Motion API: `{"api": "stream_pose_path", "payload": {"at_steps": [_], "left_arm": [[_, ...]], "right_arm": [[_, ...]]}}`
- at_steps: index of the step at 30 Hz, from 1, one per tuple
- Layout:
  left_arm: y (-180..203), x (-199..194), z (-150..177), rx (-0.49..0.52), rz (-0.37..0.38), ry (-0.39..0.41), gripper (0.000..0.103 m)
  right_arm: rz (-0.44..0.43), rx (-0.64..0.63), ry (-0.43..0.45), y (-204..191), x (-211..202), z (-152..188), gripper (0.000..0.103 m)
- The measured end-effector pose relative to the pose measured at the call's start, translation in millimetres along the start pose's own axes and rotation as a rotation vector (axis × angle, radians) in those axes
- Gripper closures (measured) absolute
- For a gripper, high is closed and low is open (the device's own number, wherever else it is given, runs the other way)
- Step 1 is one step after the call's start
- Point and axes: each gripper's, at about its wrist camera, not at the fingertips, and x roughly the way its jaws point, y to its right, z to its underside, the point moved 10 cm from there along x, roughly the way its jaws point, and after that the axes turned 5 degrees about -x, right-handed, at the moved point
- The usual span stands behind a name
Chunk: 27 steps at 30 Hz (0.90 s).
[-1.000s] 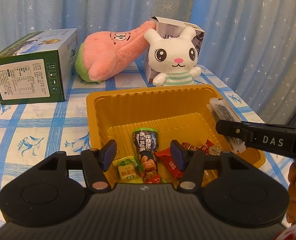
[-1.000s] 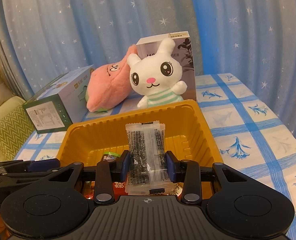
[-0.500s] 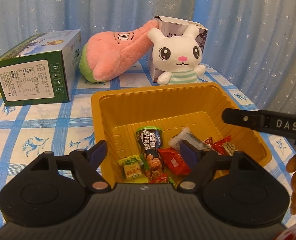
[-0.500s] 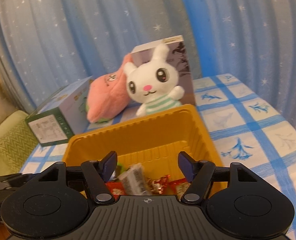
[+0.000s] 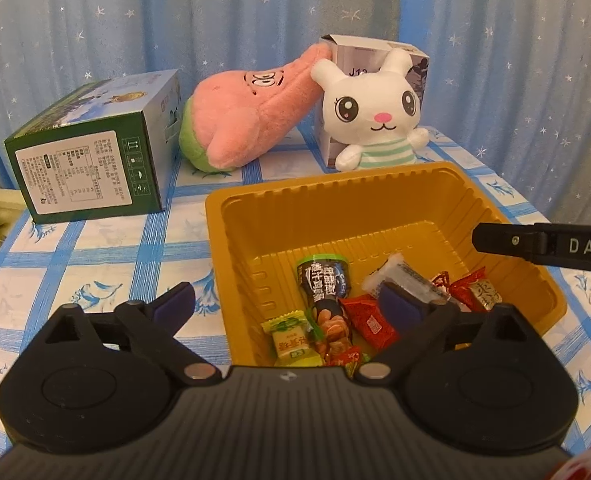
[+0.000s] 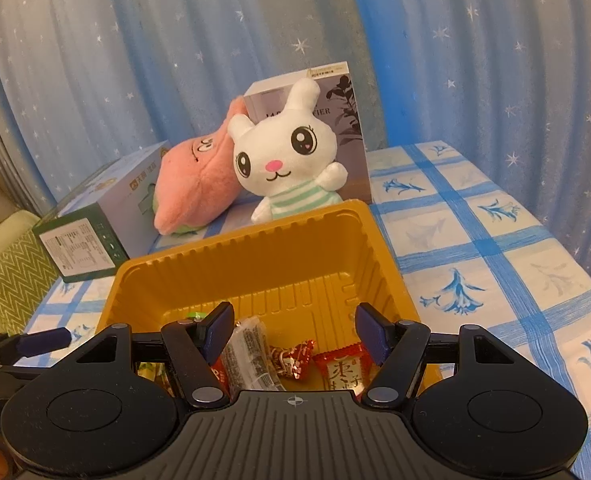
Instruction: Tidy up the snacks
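Left wrist view: left gripper (image 5: 289, 304) fingers wide apart, empty. Yellow tray (image 5: 337, 192) ahead holds the snacks: nut pouch (image 5: 327, 292), clear sesame bar packet (image 5: 405, 282), red candies (image 5: 369, 320). No loose snacks seen on desk (image 5: 95, 248); sorting looks nearly done.

Right wrist view: right gripper (image 6: 293, 332) fingers spread, empty. Sesame bar packet, held between them a second ago, now lies in the tray below.

A table (image 5: 107, 248) under a blue-checked cloth carries everything. The yellow tray (image 5: 411, 180) sits at the centre. At ten o'clock from it lies a green box (image 5: 87, 168) (on its side), at eleven a pink plush (image 5: 251, 120), at twelve a white rabbit plush (image 5: 375, 116) before a grey box (image 6: 347, 128).
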Motion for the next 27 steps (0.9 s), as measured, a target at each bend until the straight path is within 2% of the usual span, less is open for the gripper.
{"api": "stream_pose_path", "payload": {"at_steps": [3,10,12,14,27], "left_arm": [[-3.4,-0.2,0.5,0.007,-0.028,-0.006,0.003],[-2.8,-8.6,0.5,0.019,-0.016,0.007,0.002],[-1.7,-12.0,0.3,0.023,-0.019,0.010,0.000],[-0.3,-16.1,0.0,0.022,-0.012,0.012,0.000],[0.7,-65.2,11.7,-0.020,-0.011,0.017,0.000]], "right_arm": [[0.007,-0.017,-0.013,-0.2,0.6,3.1,0.036],[0.016,-0.049,-0.014,2.0,-5.2,6.7,0.036],[0.015,-0.050,-0.015,2.8,-7.3,8.1,0.032],[0.022,-0.056,-0.011,4.1,-10.9,10.4,0.021],[0.061,-0.083,0.036,0.5,-61.4,20.5,0.021]]}}
